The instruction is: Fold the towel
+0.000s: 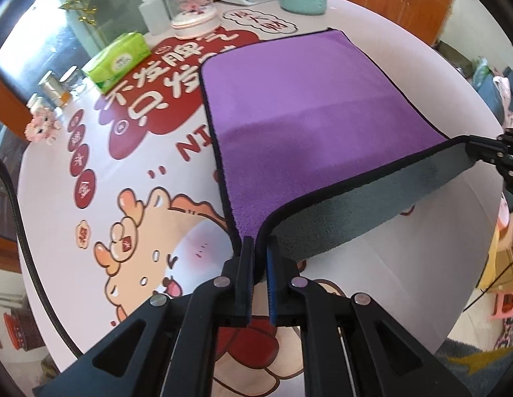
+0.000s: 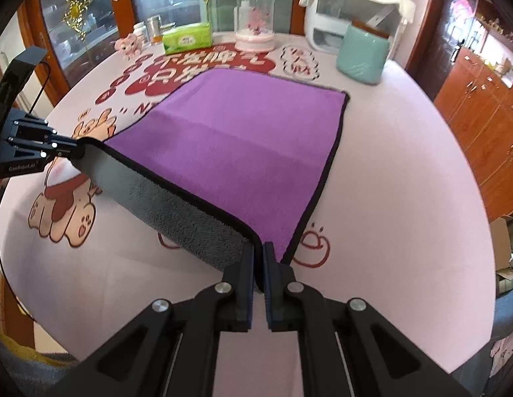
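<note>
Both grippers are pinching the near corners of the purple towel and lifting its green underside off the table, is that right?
Not quite: the underside is gray, not green, as the right wrist view shows. Both the left gripper and right gripper do pinch the near corners of the purple towel, lifted off the table.

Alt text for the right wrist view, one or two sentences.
The right gripper pinches a near corner of the purple, black-edged towel, lifting its grey underside off the cartoon-print tablecloth; the left gripper holds the other near corner.

The towel (image 1: 306, 99) hides part of the tablecloth's red lettering (image 1: 150, 99).
</note>
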The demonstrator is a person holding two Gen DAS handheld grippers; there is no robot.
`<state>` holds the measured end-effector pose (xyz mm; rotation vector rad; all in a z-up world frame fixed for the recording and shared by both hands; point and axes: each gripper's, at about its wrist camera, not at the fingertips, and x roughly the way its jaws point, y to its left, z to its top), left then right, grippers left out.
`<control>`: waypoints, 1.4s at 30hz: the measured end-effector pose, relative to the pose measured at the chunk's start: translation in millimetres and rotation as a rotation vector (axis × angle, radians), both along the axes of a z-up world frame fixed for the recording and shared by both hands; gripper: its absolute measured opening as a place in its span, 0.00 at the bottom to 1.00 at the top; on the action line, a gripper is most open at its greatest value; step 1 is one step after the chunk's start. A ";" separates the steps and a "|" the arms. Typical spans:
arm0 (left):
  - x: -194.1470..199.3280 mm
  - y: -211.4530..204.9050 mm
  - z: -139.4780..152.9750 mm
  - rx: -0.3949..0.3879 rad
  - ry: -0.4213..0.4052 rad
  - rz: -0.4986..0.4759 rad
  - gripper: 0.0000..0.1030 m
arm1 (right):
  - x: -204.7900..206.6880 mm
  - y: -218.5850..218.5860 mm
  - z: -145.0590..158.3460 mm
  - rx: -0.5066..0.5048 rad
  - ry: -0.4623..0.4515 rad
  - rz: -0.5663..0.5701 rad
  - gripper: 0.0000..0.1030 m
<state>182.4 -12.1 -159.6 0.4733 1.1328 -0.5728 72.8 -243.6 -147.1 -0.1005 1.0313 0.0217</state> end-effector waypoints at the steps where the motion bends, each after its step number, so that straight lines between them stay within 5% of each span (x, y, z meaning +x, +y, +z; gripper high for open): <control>1: 0.8 0.4 2.3 0.004 -0.012 0.009 0.05 | 0.4 1.8 3.4 -0.007 -0.011 -0.005 0.05; 13: 19.1 -5.4 30.9 -0.022 -0.107 0.058 0.05 | 24.4 5.3 32.9 -0.075 -0.124 -0.118 0.05; 24: 83.1 -36.3 60.4 -0.033 -0.192 0.125 0.05 | 84.7 -15.6 54.4 -0.094 -0.195 -0.184 0.05; 42: 194.5 -96.3 21.7 0.033 -0.185 0.256 0.05 | 203.7 -69.0 29.1 -0.042 -0.143 -0.214 0.05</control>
